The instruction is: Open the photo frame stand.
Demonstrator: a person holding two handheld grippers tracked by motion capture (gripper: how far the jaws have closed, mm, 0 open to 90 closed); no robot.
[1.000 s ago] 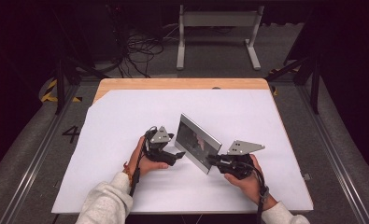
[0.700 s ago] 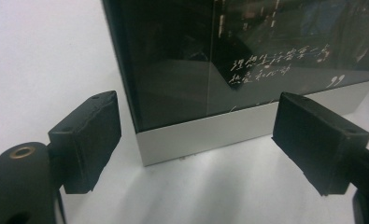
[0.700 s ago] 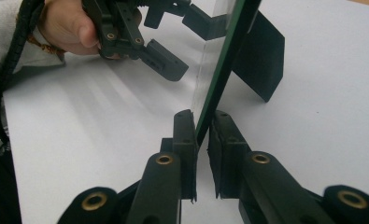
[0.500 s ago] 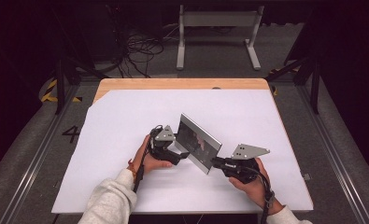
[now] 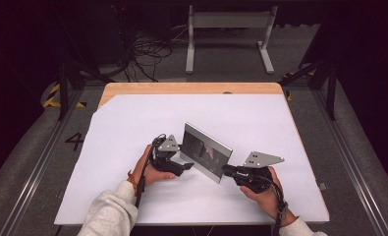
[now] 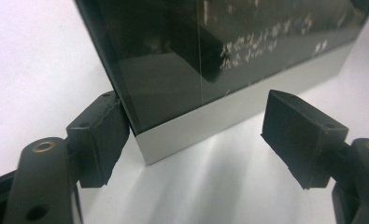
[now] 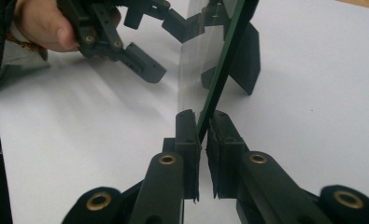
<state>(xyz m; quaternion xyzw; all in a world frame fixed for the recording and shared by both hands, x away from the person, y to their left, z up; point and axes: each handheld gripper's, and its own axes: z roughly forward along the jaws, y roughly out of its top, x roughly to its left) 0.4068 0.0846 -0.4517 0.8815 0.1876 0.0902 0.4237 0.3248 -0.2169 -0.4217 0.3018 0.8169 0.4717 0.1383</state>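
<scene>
**Frame pinched right, flanked left**

Right gripper [image 7: 202,135] clamps the thin edge of the picture frame [image 5: 207,151], which stands upright near the front edge of the white table [image 5: 108,132]. Left gripper [image 6: 194,135], jaws apart but just closing, straddles its silver corner; dark glossy glass above.

Glass-fronted silver picture frame [image 5: 207,153] upright mid-table on the white sheet [image 5: 132,123], my left gripper [image 5: 185,167] at its left end, my right gripper [image 5: 227,170] at its right (edge between the pads)
</scene>
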